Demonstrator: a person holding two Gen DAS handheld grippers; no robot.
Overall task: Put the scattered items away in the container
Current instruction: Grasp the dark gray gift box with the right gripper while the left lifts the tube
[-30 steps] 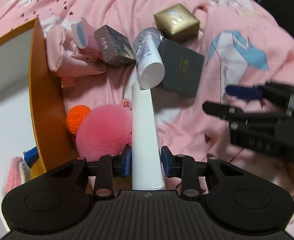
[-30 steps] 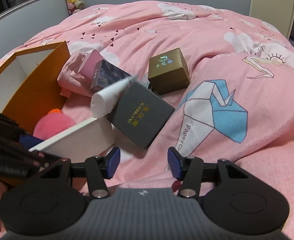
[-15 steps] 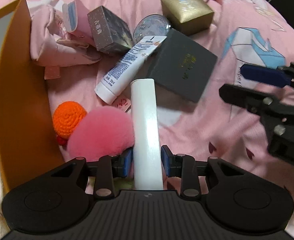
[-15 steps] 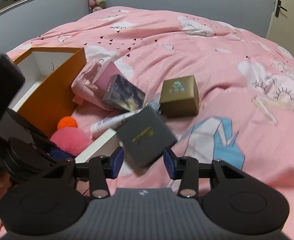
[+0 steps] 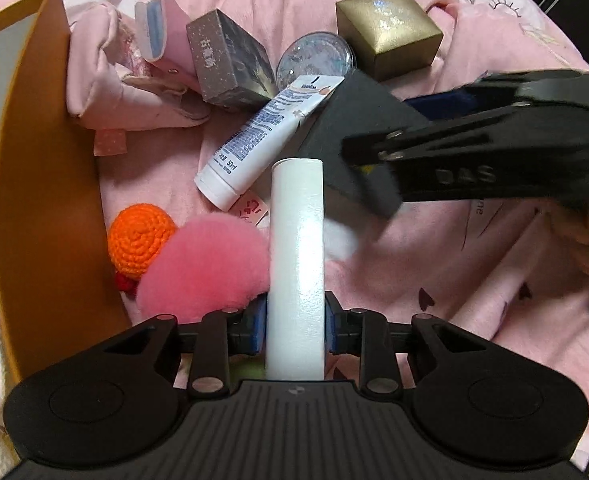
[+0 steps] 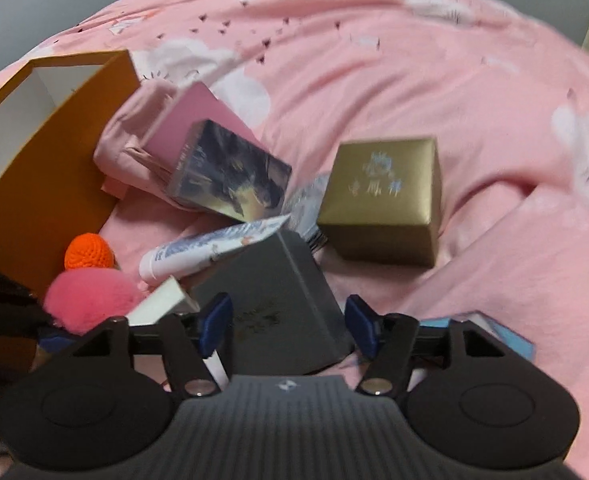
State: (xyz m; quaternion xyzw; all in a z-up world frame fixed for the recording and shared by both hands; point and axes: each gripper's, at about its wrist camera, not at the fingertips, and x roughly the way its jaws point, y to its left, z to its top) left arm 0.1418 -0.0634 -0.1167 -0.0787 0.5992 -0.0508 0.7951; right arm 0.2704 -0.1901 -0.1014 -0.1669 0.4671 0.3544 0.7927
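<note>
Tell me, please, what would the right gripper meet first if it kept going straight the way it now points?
Most likely the dark grey box: it already lies between the opening fingers of the right gripper, which do not yet press on it. Depth is hard to judge.

Five boxes [image 5: 388,30], one tube [image 5: 268,138], one pompom [image 5: 204,268], one crocheted ball [image 5: 140,236], one orange container [image 5: 46,216].

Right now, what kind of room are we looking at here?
Most likely a bedroom: everything lies on a bed under a pink printed duvet, with a grey wall behind it. Small gift boxes, such as the gold box, lie scattered on the cover.
</note>
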